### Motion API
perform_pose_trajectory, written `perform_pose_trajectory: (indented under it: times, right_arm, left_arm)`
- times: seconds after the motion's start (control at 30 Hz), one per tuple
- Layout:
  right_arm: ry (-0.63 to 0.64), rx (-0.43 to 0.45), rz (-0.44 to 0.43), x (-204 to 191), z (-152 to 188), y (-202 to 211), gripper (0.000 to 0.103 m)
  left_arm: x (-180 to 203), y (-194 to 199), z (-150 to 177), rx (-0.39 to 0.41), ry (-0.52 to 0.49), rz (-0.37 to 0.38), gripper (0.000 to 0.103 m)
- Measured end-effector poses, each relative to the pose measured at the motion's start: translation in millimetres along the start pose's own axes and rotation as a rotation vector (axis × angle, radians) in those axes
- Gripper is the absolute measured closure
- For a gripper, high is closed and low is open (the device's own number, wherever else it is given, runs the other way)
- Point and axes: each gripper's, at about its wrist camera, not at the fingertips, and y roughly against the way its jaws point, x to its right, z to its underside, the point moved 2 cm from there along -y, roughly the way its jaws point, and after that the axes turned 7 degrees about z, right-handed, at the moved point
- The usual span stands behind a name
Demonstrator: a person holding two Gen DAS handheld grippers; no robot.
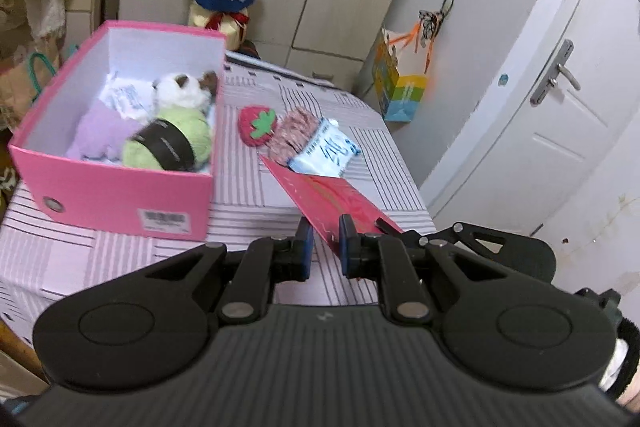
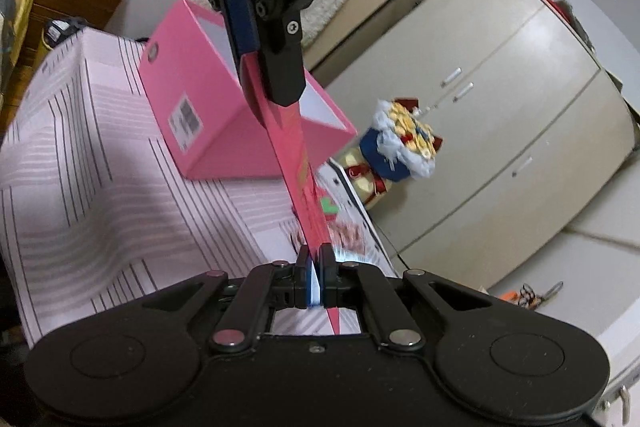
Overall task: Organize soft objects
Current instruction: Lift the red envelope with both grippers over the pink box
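Both claws grip the same flat pink box lid (image 1: 320, 195): the left claw (image 1: 326, 241) is closed on 1 end, and the right claw (image 2: 315, 267) is pinched narrow on the other. The open pink box (image 1: 120, 195) stands on the striped tabletop (image 1: 248, 183) and contains a green yarn ball (image 1: 176, 139), a purple soft item (image 1: 100, 131) and a white plush toy (image 1: 180, 91). Just right of the box lie a strawberry plush (image 1: 256, 125) and, touching it, a pink yarn skein (image 1: 296, 135).
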Motion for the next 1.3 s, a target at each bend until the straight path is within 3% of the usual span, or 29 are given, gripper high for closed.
perform_pose_trajectory:
  times: [0.53,1.0,1.23,1.3]
  right_arm:
    - [0.134,0.165,-0.01,-2,-88,-24,0.1]
    - [0.254,0.238,-0.083,-25,-128,-116,0.1]
    - [0.405,0.252,-0.135,-42,-138,-170,0.1]
    - [0.445,0.246,-0.186,-41,-140,-184,0.1]
  left_arm:
    - [-47,68,-34,0.169,0.01,-0.071,0.091]
    - [-141,38,-74,0.18,0.141,-0.111,0.091]
    - [-188,5,-85,0.176,0.23,-0.136,0.091]
    - [-199,-7,-87,0.166,0.256,-0.138,0.091]
